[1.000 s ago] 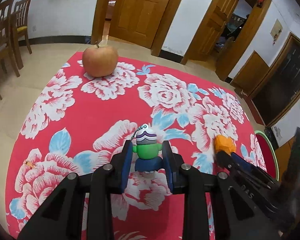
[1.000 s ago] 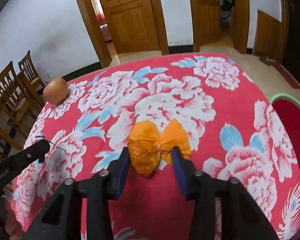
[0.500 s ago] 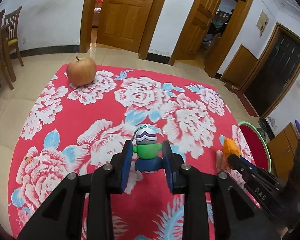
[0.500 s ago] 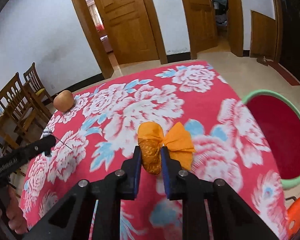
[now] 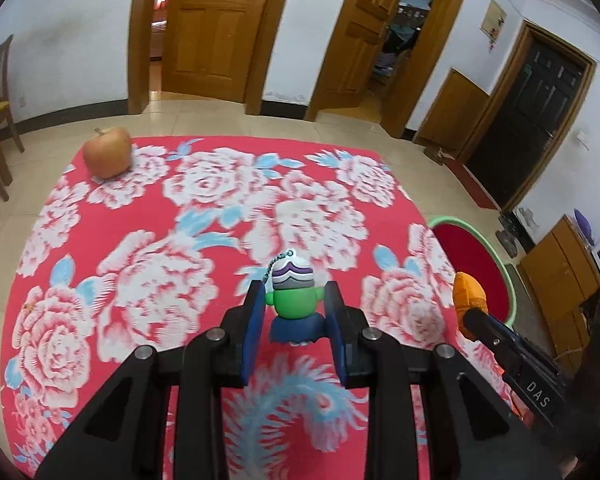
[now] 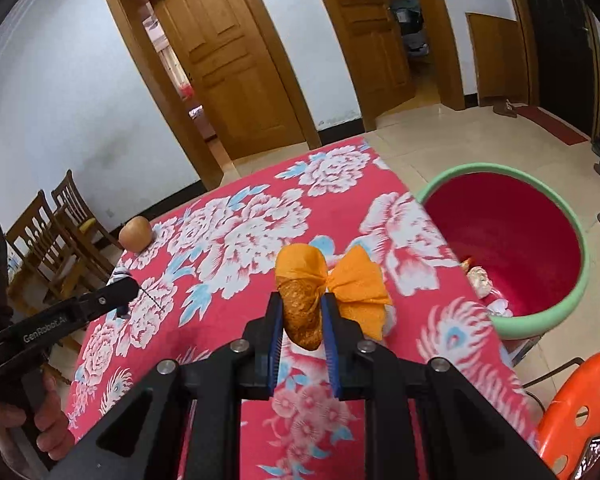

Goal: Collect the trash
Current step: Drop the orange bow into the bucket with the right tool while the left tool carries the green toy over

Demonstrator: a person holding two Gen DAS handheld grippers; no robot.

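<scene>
My right gripper (image 6: 301, 320) has an orange candy wrapper (image 6: 328, 286) in it. Its jaws have just been closing, and now they are clamped on the fat end of the wrapper, with the twisted end sticking out to the side. The wrapper is up off the desk (image 6: 236, 240), so I think I am carrying it to the bin.

My left gripper (image 5: 294, 318) holds a little toy man (image 5: 293, 298) with a green body and a stripy hat. The jaws are pressed on his two sides, so he stays upright. A small chain hangs from his hat. He is in the air over the flowery red cloth.

The red bin with the green rim (image 6: 556, 312) stands on the floor just past the desk's edge, on my right side. Some scraps already lie in it. It is low and wide, so dropping things in should be easy.

An apple (image 5: 107, 152) sits far away at the back corner of the desk. I do not think it is trash.
</scene>
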